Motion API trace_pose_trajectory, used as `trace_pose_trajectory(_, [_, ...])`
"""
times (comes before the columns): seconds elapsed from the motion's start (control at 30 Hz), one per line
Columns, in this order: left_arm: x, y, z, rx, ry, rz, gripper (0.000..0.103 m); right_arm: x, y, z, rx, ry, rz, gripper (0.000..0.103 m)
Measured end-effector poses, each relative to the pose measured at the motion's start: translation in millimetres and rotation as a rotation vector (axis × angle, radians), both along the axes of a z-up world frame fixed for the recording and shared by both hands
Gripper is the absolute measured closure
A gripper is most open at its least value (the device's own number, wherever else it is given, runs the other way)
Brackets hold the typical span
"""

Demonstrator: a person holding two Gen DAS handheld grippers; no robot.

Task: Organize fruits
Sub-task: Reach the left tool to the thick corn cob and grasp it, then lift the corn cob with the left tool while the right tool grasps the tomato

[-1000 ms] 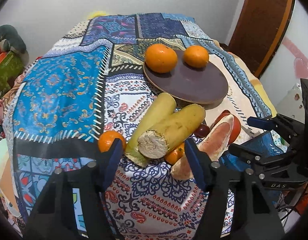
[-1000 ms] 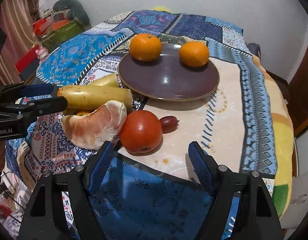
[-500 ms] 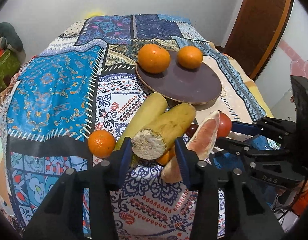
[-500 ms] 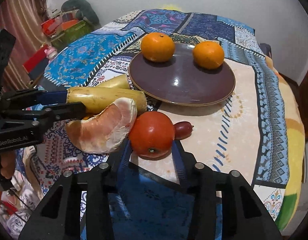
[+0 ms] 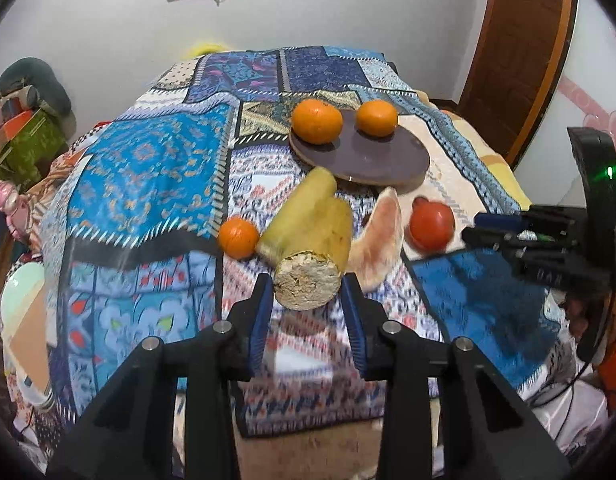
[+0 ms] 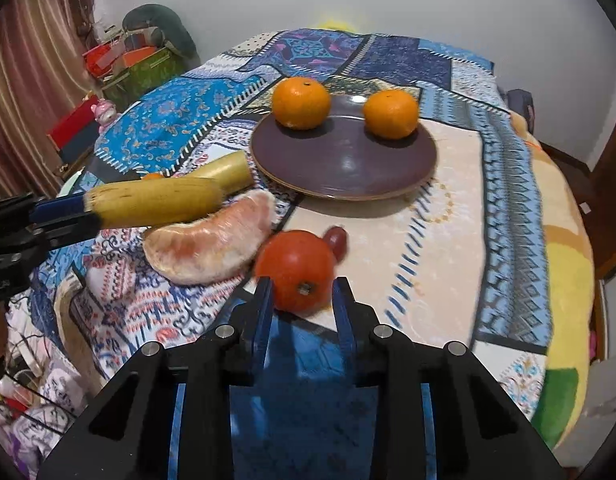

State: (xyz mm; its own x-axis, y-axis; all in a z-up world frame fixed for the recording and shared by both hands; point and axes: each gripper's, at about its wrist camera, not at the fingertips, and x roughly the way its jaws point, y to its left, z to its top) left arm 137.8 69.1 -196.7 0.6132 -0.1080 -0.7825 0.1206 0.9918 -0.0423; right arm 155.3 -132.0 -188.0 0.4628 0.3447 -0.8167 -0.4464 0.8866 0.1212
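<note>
Your left gripper [image 5: 308, 300] is clamped on the cut end of a yellow cane piece [image 5: 311, 256], which lies in front of the brown plate [image 5: 371, 156] beside a second cane piece [image 5: 304, 196]. Your right gripper [image 6: 302, 296] is closed around the red tomato [image 6: 296, 268], just in front of the plate, with the pomelo segment [image 6: 212, 248] to its left. Two oranges [image 6: 301, 97] sit on the plate's far side, on the patterned bench [image 6: 467, 200].

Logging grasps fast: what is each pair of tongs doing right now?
Left tongs: closed on the cut end of the yellow stalk.
Right tongs: closed on the red tomato.
</note>
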Motion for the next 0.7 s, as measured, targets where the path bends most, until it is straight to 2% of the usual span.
trace_pose_trajectory(0.17, [-11, 7, -17, -0.005, 0.078, 0.022, 0.068, -8, -14, 2, 0.028, 0.017, -0.016, 0.075])
trace_pose_trajectory(0.23, [-10, 10, -22, -0.014, 0.114, 0.028, 0.069, -9, -14, 3, 0.034, 0.016, -0.011, 0.071])
trace_pose_trajectory(0.3, [-12, 11, -20, -0.016, 0.108, 0.033, 0.068, -10, -13, 6, 0.031, 0.003, -0.006, 0.063])
trace_pose_trajectory(0.4, [-10, 9, -12, -0.007, 0.079, 0.032, 0.059, -10, -8, 8, 0.029, -0.018, 0.005, 0.054])
trace_pose_trajectory(0.47, [-5, 6, -10, 0.011, 0.067, 0.029, 0.055, -8, -4, 8, 0.025, -0.024, 0.015, 0.052])
trace_pose_trajectory(0.7, [25, 8, -21, 0.007, 0.094, 0.036, 0.055, 0, 12, 1, 0.009, -0.015, 0.047, 0.051])
